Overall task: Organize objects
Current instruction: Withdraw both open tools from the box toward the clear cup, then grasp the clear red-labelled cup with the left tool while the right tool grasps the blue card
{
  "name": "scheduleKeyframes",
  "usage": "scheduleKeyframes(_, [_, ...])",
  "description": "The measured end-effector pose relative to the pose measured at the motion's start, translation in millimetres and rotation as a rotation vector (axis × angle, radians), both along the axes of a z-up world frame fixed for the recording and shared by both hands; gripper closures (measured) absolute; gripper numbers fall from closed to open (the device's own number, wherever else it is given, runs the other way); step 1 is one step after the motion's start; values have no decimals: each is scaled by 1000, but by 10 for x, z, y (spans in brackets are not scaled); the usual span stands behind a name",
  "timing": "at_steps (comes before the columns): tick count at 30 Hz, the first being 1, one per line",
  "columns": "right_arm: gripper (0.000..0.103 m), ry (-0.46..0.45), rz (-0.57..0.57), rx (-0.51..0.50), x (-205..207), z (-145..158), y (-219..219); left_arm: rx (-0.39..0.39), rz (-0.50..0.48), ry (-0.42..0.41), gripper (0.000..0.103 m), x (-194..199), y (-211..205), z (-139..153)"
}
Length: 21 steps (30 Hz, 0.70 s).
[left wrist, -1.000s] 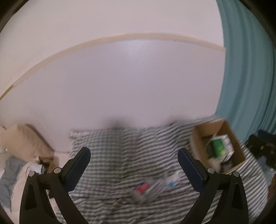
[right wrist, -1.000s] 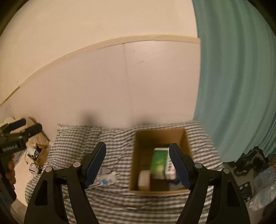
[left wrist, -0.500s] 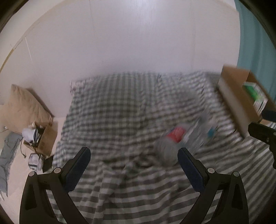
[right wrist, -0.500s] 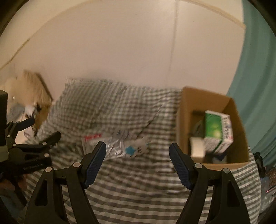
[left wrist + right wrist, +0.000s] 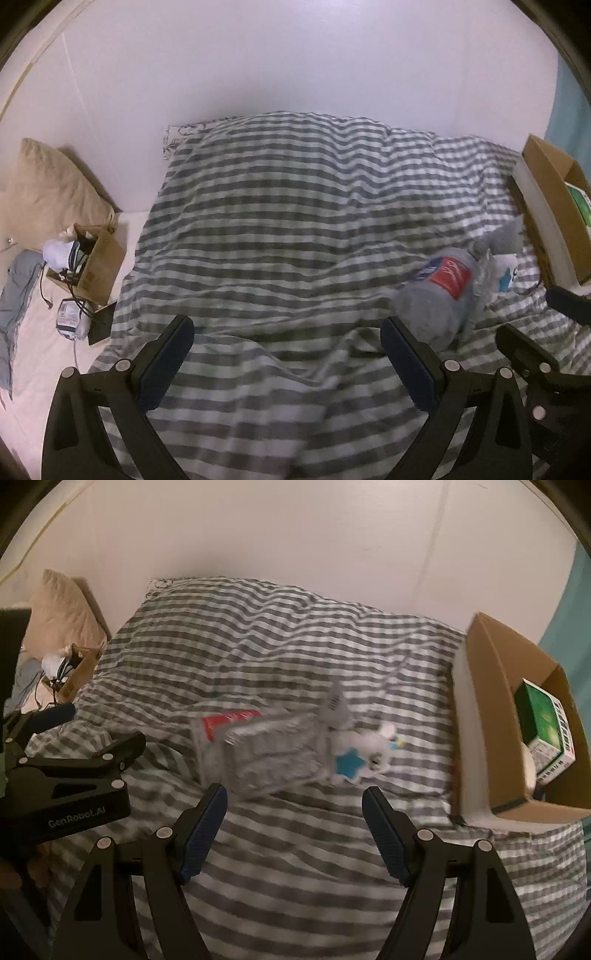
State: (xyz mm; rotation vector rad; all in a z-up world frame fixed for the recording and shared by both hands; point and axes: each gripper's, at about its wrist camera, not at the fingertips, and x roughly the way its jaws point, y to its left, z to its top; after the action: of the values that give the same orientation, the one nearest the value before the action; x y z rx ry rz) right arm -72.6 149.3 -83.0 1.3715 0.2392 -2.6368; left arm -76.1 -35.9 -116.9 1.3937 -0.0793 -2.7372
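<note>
Right claw gapes above the blurred clear packet — cardboard box right.

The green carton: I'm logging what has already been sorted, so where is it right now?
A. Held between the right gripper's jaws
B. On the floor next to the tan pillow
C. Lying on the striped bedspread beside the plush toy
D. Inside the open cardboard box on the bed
D. The green carton sits within the cardboard box walls, and the right gripper jaws are open and empty.
</note>
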Motion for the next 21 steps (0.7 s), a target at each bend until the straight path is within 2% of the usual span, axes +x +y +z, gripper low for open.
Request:
scheduleKeyframes(5, [28,2,-44,-13,-147,-55,-170,73,22,-27,0,-25,-172,-102])
scheduleKeyframes(9, [29,-4,-82,-50,-268,-83,-269,58,53,-69,0,-68,-190,-224])
scheduleKeyframes(11, [29,-2,-90,-23,-315,-127,-332,102,28,-75,0,-65,-202,-248])
scheduleKeyframes(13, [31,-27,-118,-2,-354,-204,-320,95,26,-67,0,-50,-191,-236])
scheduleKeyframes(19, [50,-65,-177,-2,-233,-253,-56,60,-21,-50,0,-14,-53,-212])
scheduleKeyframes(21, [70,-80,-167,-31,-185,-257,21,53,-62,-33,0,25,32,-175])
